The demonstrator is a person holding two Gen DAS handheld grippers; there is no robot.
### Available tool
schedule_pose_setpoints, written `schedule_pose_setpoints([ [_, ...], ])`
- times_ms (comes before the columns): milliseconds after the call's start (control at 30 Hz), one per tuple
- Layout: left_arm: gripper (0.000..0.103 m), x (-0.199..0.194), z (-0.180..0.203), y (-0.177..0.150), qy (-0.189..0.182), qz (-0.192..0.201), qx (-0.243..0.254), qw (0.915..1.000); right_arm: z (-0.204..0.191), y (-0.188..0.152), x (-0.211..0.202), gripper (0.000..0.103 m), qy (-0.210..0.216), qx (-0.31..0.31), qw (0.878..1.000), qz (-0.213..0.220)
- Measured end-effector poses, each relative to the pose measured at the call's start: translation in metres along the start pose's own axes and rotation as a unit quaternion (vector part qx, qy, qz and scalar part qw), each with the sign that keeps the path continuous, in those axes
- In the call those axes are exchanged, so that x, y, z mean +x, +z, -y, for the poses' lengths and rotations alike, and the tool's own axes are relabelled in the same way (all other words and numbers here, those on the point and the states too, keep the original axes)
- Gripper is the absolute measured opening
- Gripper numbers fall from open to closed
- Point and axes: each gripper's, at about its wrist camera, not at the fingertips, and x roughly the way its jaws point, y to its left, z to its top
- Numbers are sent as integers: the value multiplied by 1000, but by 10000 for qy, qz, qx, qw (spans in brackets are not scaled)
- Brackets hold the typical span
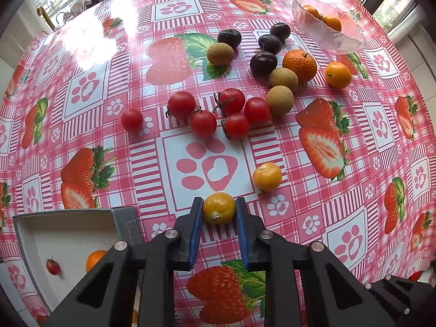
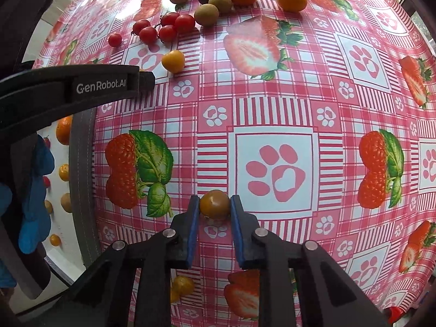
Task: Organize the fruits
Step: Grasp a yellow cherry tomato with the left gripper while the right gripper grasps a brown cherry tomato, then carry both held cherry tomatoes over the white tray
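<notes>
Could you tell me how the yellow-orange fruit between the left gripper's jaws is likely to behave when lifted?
The yellow-orange fruit is round and glossy, so it could probably slip or roll out of the left gripper if held loosely. It looks small and likely light. Its thin, smooth skin suggests hard squeezing may bruise it.

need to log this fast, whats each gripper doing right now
Left gripper: shut on a yellow-orange berry.
Right gripper: shut on another yellow-orange berry.
</notes>
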Motion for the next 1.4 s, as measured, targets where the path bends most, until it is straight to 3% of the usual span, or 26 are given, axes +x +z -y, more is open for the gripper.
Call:
schedule_pose_setpoints([
  [167, 25, -5, -2, -30, -142, -112, -103, 9998, 10, -5, -7, 24, 217, 81, 9997, 87],
  [500, 25, -21, 4, -82, -397, -177, -176, 9989, 27, -11, -15, 24, 229, 198, 9995, 16],
  [1067, 25, -73, -15, -116, -414, 45, -303, 9987, 27, -37, -35, 24, 231, 181, 9996, 9],
  [1400, 25, -98, -39, -133, -436, 257, -589, 9970, -2, -32, -49, 24, 252, -23, 9997, 78],
])
